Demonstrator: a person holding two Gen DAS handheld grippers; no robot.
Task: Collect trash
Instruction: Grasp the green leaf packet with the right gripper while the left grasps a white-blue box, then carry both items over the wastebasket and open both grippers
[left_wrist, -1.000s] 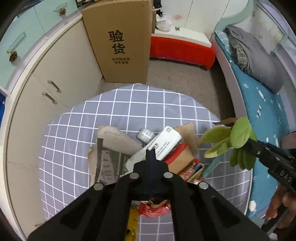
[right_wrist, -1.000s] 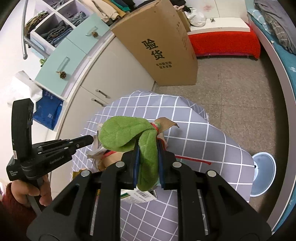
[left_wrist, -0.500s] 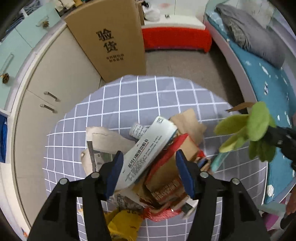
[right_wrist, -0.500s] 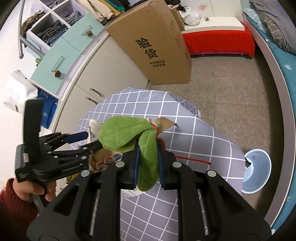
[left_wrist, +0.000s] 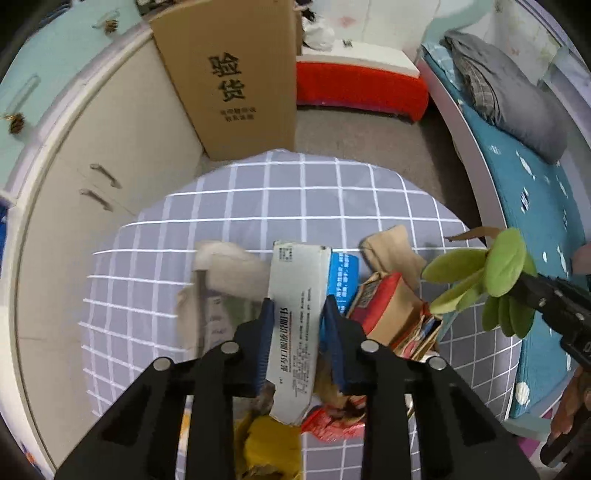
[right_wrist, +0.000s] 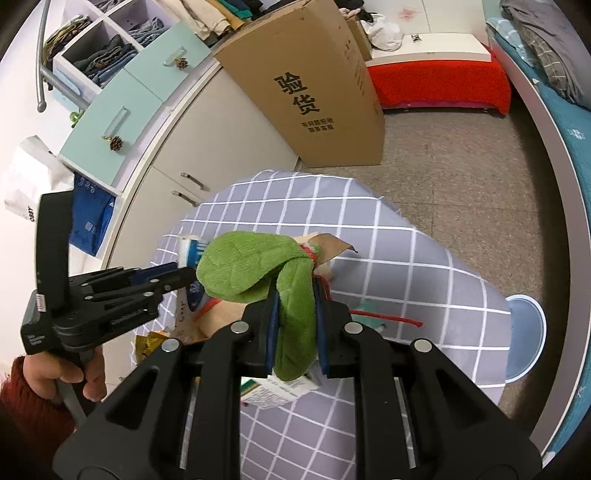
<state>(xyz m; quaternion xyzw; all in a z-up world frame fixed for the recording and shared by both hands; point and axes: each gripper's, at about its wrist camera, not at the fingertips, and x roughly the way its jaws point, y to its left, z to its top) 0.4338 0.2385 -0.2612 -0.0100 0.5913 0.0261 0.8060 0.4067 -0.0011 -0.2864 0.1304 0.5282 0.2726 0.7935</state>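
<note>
A heap of trash lies on the round table with the grey checked cloth (left_wrist: 295, 192). In the left wrist view my left gripper (left_wrist: 297, 314) has its jaws on both sides of a white printed carton (left_wrist: 297, 295), closed against it. A red packet (left_wrist: 388, 302), brown paper (left_wrist: 395, 247) and a yellow wrapper (left_wrist: 273, 439) lie around it. My right gripper (right_wrist: 295, 306) is shut on a sprig of green fabric leaves (right_wrist: 255, 266), held above the table's right side; the sprig also shows in the left wrist view (left_wrist: 491, 273).
A tall cardboard box (left_wrist: 236, 77) stands behind the table beside beige cabinets (left_wrist: 92, 155). A bed (left_wrist: 535, 155) runs along the right. A light blue bin (right_wrist: 524, 336) sits on the floor right of the table. A red-covered bench (right_wrist: 439, 81) is at the back.
My left gripper opened from shut, came down over the heap and closed its jaws onto the white carton. My right gripper kept hold of the green leaves, nearly still.
</note>
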